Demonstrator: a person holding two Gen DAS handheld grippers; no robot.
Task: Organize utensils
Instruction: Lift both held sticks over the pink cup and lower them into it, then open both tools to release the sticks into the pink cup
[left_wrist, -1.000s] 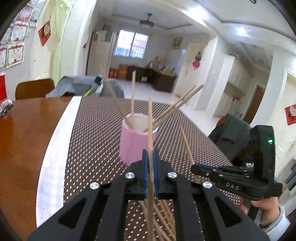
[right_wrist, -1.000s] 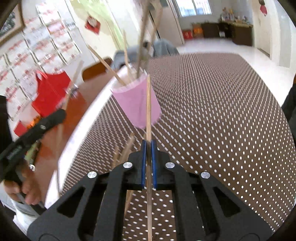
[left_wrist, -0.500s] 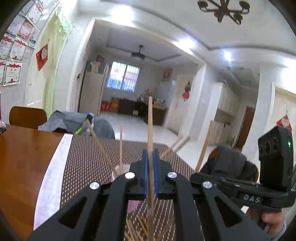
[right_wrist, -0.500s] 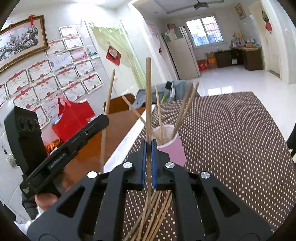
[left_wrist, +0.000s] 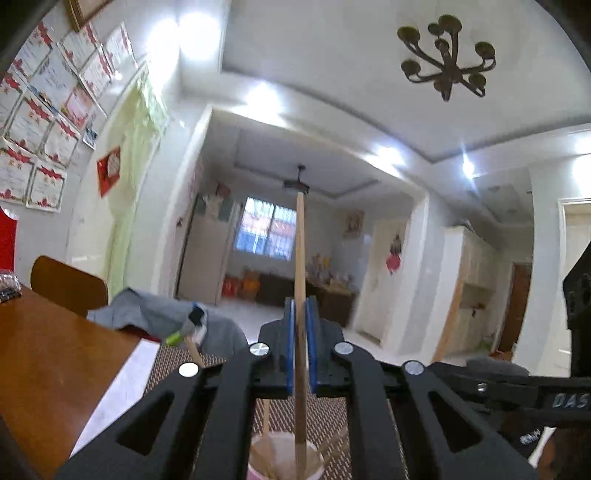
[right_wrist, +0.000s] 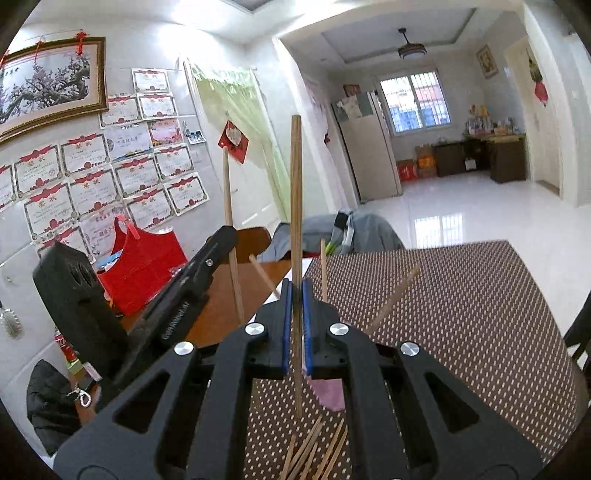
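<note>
The counter, under a dotted mat, carries the pink cup, set upright so sticks can stand in it, with loose chopsticks lying just before it. The left gripper is clamped on one upright chopstick directly above the cup, evidently for lowering in. The right gripper likewise pinches its own chopstick upright beside the cup.

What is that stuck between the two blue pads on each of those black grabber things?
A wooden chopstick in each, standing upright: the left gripper pinches one chopstick above the pink cup; the right gripper pinches another chopstick.
</note>
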